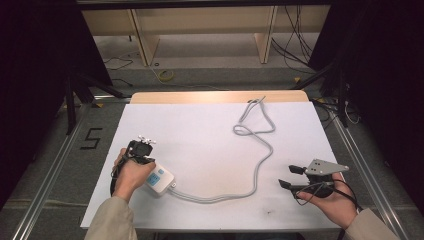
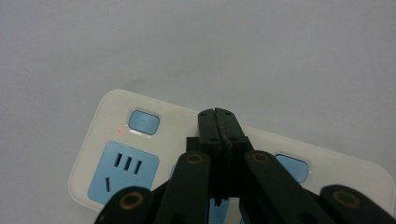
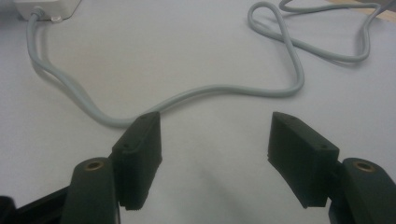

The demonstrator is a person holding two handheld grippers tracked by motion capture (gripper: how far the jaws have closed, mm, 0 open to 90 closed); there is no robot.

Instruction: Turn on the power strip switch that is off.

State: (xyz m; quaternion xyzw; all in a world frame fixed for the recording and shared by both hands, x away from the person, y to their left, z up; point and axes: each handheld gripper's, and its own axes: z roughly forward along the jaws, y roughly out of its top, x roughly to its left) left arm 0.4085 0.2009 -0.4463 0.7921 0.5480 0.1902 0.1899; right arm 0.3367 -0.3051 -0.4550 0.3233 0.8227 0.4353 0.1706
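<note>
A white power strip (image 1: 161,180) with blue sockets lies at the near left of the white mat (image 1: 210,130). The person's left hand (image 1: 129,175) covers its left end. In the left gripper view my left gripper (image 2: 218,114) is shut, its tips over the strip's (image 2: 116,140) top face between two blue buttons (image 2: 144,122); whether they touch it I cannot tell. A small red light (image 2: 119,131) glows beside one button. My right gripper (image 1: 289,176) is open and empty at the near right, with its jaws (image 3: 215,140) above bare mat just short of the grey cable (image 3: 224,88).
The grey cable (image 1: 257,167) runs from the strip across the near mat, curves up, loops, and ends in a plug (image 1: 255,101) at the far edge. Wooden shelving (image 1: 200,30) and floor cables lie beyond the table. Metal rails (image 1: 360,165) flank the table.
</note>
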